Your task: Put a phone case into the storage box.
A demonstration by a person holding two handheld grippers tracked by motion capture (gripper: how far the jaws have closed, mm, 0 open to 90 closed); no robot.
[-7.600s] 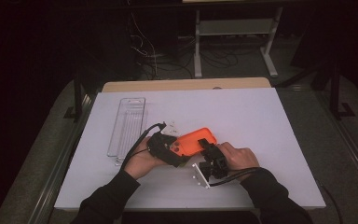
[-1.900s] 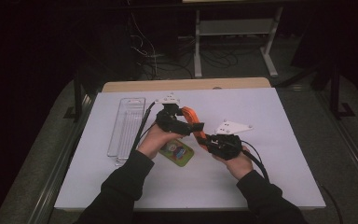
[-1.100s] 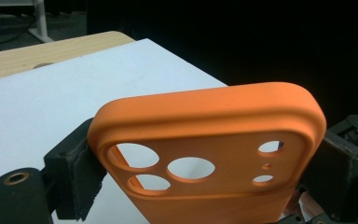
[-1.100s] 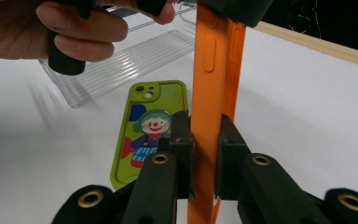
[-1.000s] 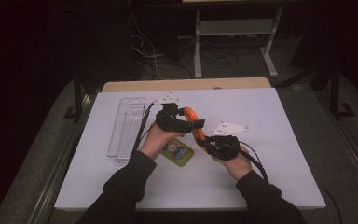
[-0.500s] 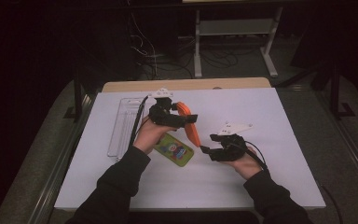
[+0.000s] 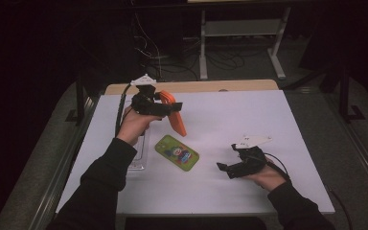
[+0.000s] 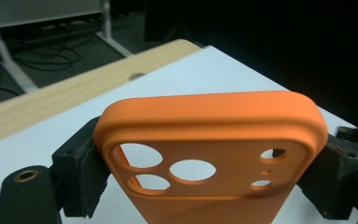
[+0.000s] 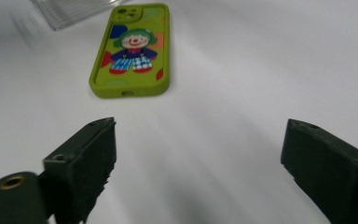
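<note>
White table (image 7: 268, 124) carries everything, with a strip of bare wood (image 7: 206, 86) along its far edge and black floor with cables beyond. Taking the green phone case (image 7: 177, 152) as the landmark: it lies flat near the table's middle, printed with a clown figure, camera cut-out toward the far left in the high view. Just to its left lies a clear plastic tray (image 7: 141, 153), partly under the person's left sleeve. Beyond the green case and raised off the table, the left gripper (image 7: 165, 108) clamps an orange phone case (image 7: 176, 116); in the left gripper view that orange case (image 8: 209, 154) sits squeezed between both black jaws at its camera end, its round lens holes showing. To the right of the green case and a little nearer the person, the right gripper (image 7: 230, 168) rests low by the table in the right hand, pointing toward the green case (image 9: 131, 51); its jaws stand wide apart with nothing between them.
</note>
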